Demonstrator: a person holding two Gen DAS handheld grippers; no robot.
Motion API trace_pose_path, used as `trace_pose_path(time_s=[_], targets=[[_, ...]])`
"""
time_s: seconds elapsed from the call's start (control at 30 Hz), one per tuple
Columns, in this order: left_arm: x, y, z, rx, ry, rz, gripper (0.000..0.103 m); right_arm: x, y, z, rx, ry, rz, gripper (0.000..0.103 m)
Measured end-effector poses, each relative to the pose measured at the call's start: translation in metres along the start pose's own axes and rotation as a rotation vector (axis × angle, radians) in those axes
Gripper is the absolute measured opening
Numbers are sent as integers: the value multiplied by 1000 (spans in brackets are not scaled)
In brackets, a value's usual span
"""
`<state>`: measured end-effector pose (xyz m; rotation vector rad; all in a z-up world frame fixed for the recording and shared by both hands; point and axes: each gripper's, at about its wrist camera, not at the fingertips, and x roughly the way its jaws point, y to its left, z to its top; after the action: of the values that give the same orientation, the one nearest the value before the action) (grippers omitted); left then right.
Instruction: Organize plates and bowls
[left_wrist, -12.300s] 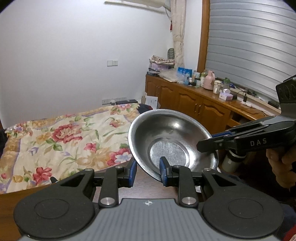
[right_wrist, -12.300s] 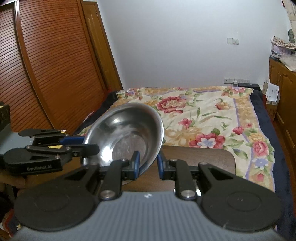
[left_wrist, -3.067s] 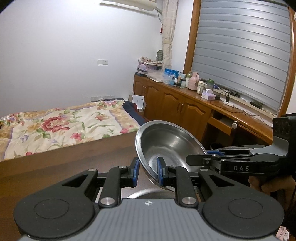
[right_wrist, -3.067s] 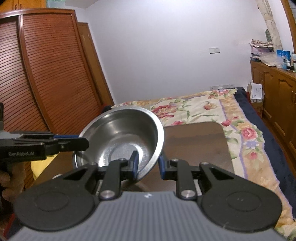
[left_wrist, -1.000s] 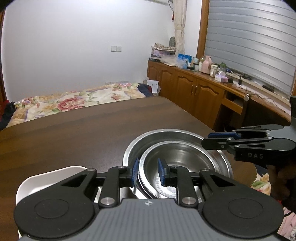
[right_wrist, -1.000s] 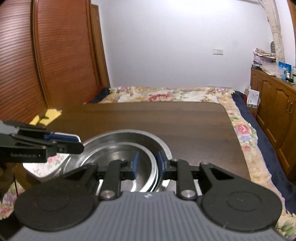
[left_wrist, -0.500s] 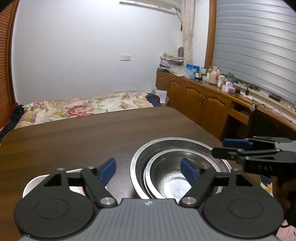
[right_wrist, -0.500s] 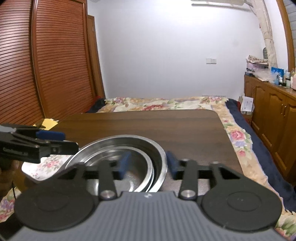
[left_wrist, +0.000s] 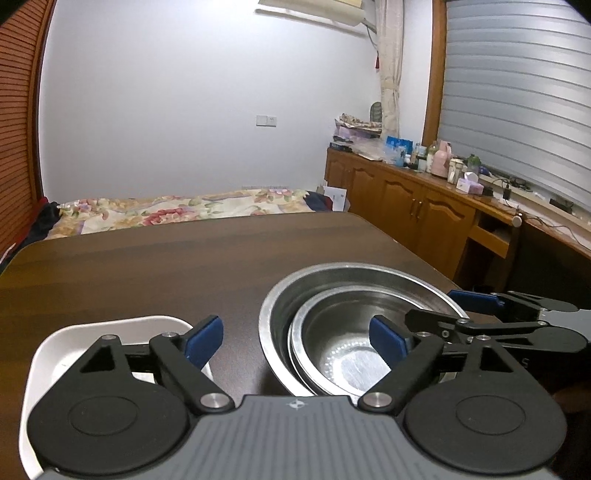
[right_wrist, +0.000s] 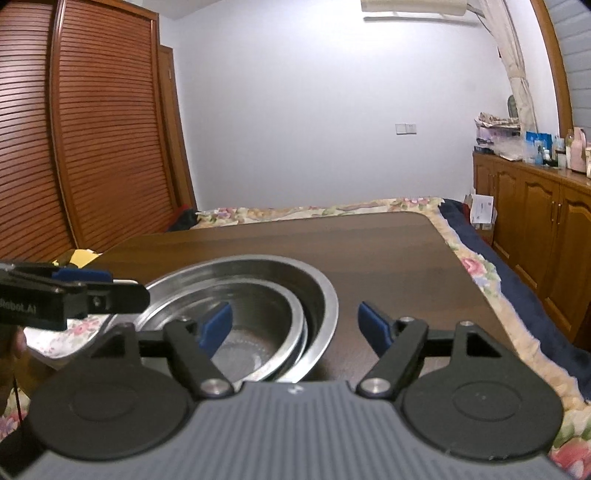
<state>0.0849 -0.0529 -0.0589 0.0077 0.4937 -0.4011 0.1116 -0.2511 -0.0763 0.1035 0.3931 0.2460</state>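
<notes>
A small steel bowl (left_wrist: 343, 354) sits nested inside a larger steel bowl (left_wrist: 354, 273) on the dark wooden table (left_wrist: 184, 258). My left gripper (left_wrist: 295, 339) is open, its blue pads spread wide just short of the bowls' near left rim and holding nothing. A white plate (left_wrist: 110, 325) lies under its left finger. In the right wrist view the nested small bowl (right_wrist: 258, 332) and large bowl (right_wrist: 325, 291) lie ahead of my open, empty right gripper (right_wrist: 295, 323). Each gripper shows side-on in the other's view: the right gripper (left_wrist: 436, 308), the left gripper (right_wrist: 118, 286).
The table (right_wrist: 369, 258) has rounded far corners, with a flowered bed (right_wrist: 332, 210) beyond it. Wooden cabinets (left_wrist: 424, 210) with bottles on top run along the right wall. Louvred wardrobe doors (right_wrist: 92, 147) stand at the left. A hand holds the left gripper's handle.
Both grippers were shut on the small bowl's rim, lowering it into the large bowl. They have since opened, let go and drawn back a little; the bowl rests nested.
</notes>
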Motion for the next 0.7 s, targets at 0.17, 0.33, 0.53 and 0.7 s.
trace_pose_path(time_s=[0.17, 0.33, 0.53, 0.7], targets=[[4, -2, -2, 0, 7, -4, 82, 1, -2, -1, 22, 6, 6, 75], [7, -2, -5, -12, 21, -5, 76, 3, -2, -2, 44, 6, 18, 75], [10, -2, -10, -39, 39, -19, 68, 4, 2, -3, 52, 3, 27, 75], [10, -2, -11, -43, 41, -19, 64, 6, 1, -3, 65, 6, 33, 75]])
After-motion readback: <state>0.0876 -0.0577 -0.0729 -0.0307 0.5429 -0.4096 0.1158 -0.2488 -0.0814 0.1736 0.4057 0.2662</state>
